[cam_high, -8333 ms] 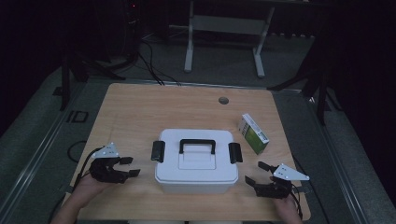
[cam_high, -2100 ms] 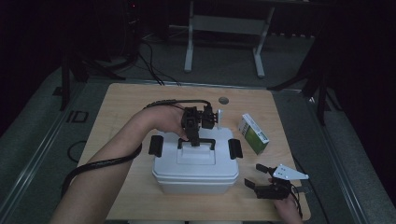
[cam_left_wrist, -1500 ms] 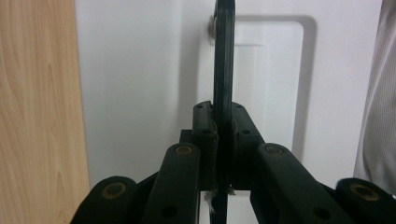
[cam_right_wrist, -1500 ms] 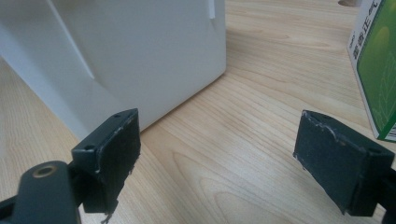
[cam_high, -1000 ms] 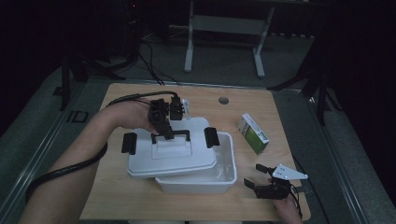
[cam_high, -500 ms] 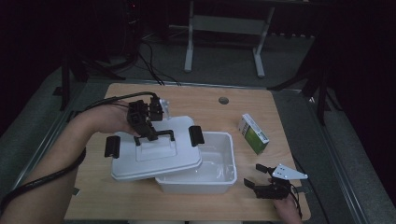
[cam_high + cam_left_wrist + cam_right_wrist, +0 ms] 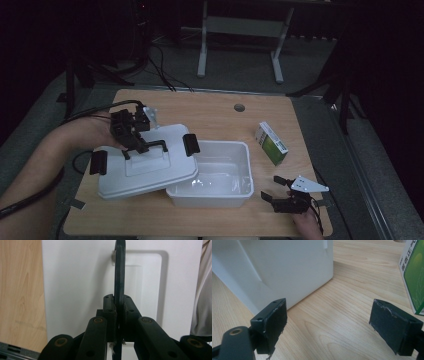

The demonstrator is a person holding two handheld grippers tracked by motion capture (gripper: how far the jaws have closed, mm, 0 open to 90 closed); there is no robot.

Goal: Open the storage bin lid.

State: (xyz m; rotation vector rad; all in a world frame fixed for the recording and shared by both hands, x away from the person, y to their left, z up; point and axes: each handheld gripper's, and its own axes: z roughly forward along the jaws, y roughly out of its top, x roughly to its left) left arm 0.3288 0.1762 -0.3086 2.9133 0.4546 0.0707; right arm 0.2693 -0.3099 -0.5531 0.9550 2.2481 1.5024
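- High view: the left gripper [image 7: 134, 136] pinches the black handle [image 7: 150, 147] of a white lid [image 7: 145, 167], held off to the left, its right edge overlapping the open white box [image 7: 220, 192].
- Left gripper view: both jaws press flat on the handle [image 7: 119, 277] above the lid [image 7: 75, 277].
- Right gripper [image 7: 280, 195] rests on the wooden table [image 7: 210, 112], jaws spread with nothing between, near a green carton [image 7: 271, 144].

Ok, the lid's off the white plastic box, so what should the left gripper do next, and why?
Probably lower the white plastic lid onto the wooden table left of the open white plastic box: the left gripper clamps its black handle, and one edge overlaps the box rim.
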